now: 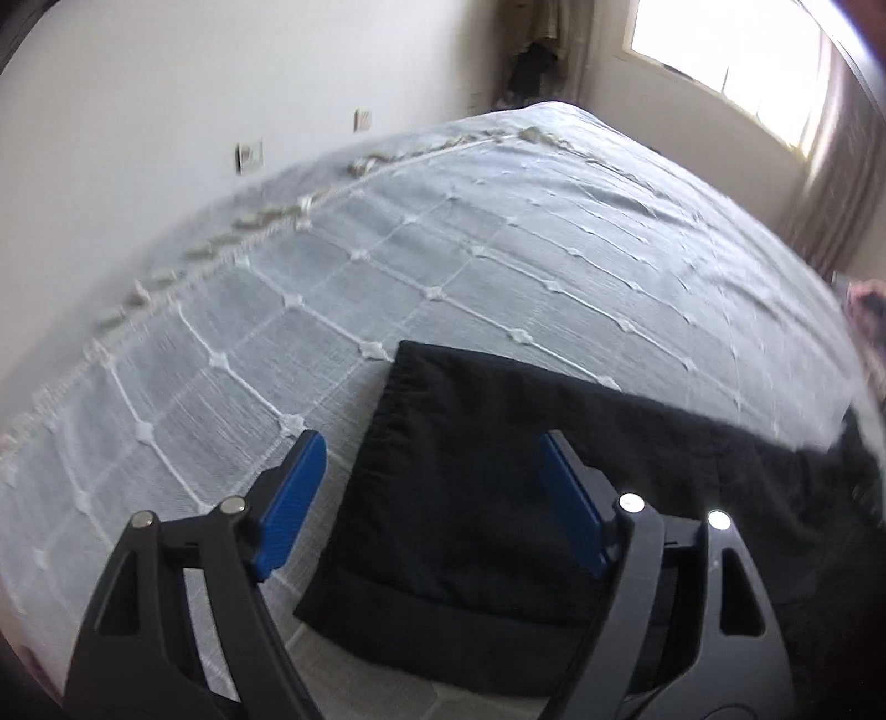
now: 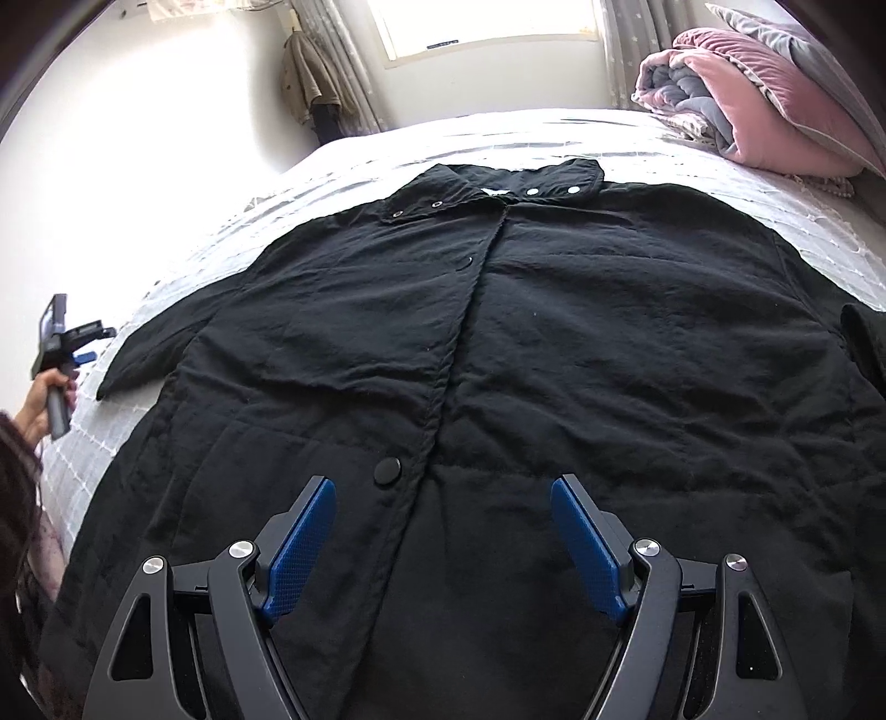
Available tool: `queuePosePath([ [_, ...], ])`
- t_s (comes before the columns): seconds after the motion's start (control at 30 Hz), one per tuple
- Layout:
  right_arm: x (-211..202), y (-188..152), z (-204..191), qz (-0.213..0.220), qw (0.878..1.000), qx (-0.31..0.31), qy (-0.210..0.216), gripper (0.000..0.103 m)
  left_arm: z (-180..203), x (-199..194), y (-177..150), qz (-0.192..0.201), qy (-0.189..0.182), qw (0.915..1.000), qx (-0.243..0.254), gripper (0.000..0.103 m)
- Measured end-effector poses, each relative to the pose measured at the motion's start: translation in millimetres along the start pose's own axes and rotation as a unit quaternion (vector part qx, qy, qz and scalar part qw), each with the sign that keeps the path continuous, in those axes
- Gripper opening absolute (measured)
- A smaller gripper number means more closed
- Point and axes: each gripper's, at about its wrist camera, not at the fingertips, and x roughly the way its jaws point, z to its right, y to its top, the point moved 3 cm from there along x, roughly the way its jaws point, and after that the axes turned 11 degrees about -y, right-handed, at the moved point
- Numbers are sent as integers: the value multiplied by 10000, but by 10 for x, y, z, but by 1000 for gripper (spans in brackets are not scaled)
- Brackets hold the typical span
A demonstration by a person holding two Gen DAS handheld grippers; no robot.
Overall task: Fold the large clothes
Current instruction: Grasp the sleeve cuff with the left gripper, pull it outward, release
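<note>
A large black coat (image 2: 498,343) lies spread flat, front up, on the bed, collar (image 2: 498,191) towards the window, snaps along the closed front. My right gripper (image 2: 443,487) is open and empty, hovering over the lower front of the coat beside a black button (image 2: 387,471). The coat's left sleeve (image 1: 470,471) shows in the left wrist view with its cuff end pointing outward. My left gripper (image 1: 429,443) is open and empty just above that sleeve. The left gripper also shows in the right wrist view (image 2: 83,346), held by a hand at the bed's left side.
The bed has a white quilted cover (image 1: 443,249). A rolled pink and grey duvet (image 2: 747,111) lies at the bed's far right corner. A white wall runs along the left side; a window (image 2: 487,22) is behind the bed, with clothes hanging (image 2: 310,77) beside it.
</note>
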Motion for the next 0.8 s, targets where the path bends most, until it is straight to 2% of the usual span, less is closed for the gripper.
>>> queuePosePath([
  [0.13, 94, -47, 22, -121, 9999, -52, -86, 81, -161, 245, -85, -292, -344, 9990, -7, 72],
  [0.23, 218, -46, -29, -235, 9995, -138, -175, 81, -188, 451, -39, -385, -361, 9986, -42, 62],
  [0.27, 239, -38, -62, -229, 9993, -206, -216, 81, -215, 487, -29, -387, -424, 9982, -153, 48],
  [0.3, 251, -33, -87, -219, 9992, -254, -230, 81, -226, 492, -23, -361, -501, 9977, -297, 28],
  [0.33, 263, -26, -112, -203, 9991, -291, -229, 81, -227, 504, -17, -356, -565, 9971, -371, 16],
  [0.37, 280, -22, -128, -196, 9991, -307, -233, 82, -192, 501, -22, -375, -705, 9961, -362, 13],
  [0.43, 315, -23, -145, -206, 9989, -315, -277, 83, -106, 368, -35, -99, -515, 9986, -53, 12],
  [0.5, 328, -22, -155, -198, 9988, -318, -299, 83, -236, 171, -85, 360, -545, 9965, -519, 12],
  [0.57, 328, -25, -151, -196, 9988, -328, -296, 83, -379, 204, -197, 342, -252, 9963, -743, 13],
  [0.6, 330, -26, -147, -199, 9988, -329, -290, 83, -417, 311, -299, 188, -107, 9970, -742, 14],
  [0.63, 328, -28, -140, -195, 9989, -326, -288, 83, -367, 304, -317, 304, 23, 9981, -533, 14],
  [0.67, 326, -27, -132, -190, 9989, -320, -288, 83, -270, 293, -308, 297, 324, 9987, -262, 16],
  [0.7, 319, -32, -124, -197, 9989, -320, -285, 83, -189, 273, -288, 277, 670, 9973, -124, 24],
  [0.77, 301, -31, -99, -184, 9990, -300, -272, 83, -137, 188, -252, 311, 1064, 9934, -287, 31],
  [0.8, 297, -29, -91, -182, 9991, -276, -264, 83, -74, 92, -238, 429, 1082, 9923, -416, 37],
])
